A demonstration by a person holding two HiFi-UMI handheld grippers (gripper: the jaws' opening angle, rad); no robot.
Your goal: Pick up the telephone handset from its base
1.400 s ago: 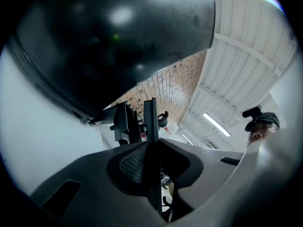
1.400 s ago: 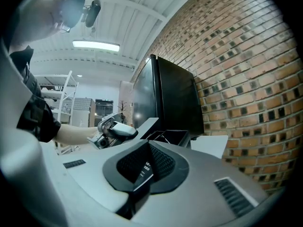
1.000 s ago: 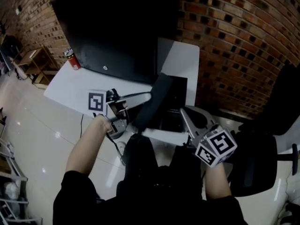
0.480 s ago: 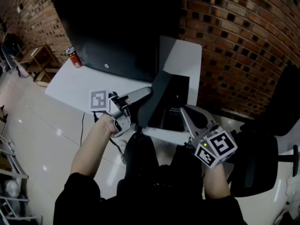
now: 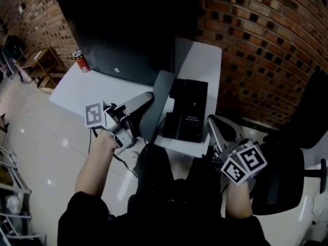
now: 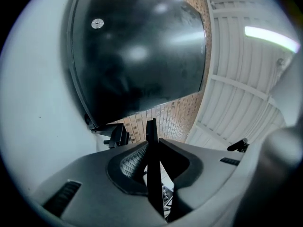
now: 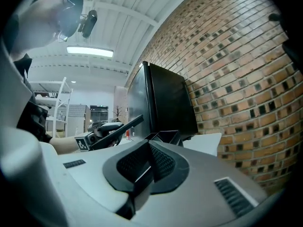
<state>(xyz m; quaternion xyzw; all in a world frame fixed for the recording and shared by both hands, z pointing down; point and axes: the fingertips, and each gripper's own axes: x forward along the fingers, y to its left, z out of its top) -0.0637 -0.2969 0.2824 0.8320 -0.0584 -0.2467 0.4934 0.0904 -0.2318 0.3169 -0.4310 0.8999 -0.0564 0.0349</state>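
Nearest the person, the left gripper (image 5: 143, 100) has its jaws pinching a long, flat, dark plastic telephone handset (image 5: 158, 101). The left gripper view shows the handset edge-on, a thin slab caught between the two ribbed pads. The handset hangs clear of its base, tilted, just to the left of it and above the near edge of the table. The right gripper (image 5: 211, 121) waits at the near right corner with its jaws pressed together on nothing.

The handset looks stiff and light, with smooth faces that could slide in a pinch. The hold seems to sit towards the lower end, so the long free end may swing or pivot if the wrist rolls quickly. A grip nearer the middle, across the thin faces, would probably steady it. No cord can be made out, though one may still tie it to the base.

Next comes the black rectangular telephone base (image 5: 187, 109), lying flat on the white table (image 5: 201, 60) close to its near edge. A snagged handset could likely drag it off.

Behind it, a large black monitor screen (image 5: 128, 29) stands close, leaving little room that way. A red drinks can (image 5: 80, 63) stands well apart at the far left corner. The brick wall (image 5: 256, 45) closes the right side. The free room appears to lie up and towards the person's left.
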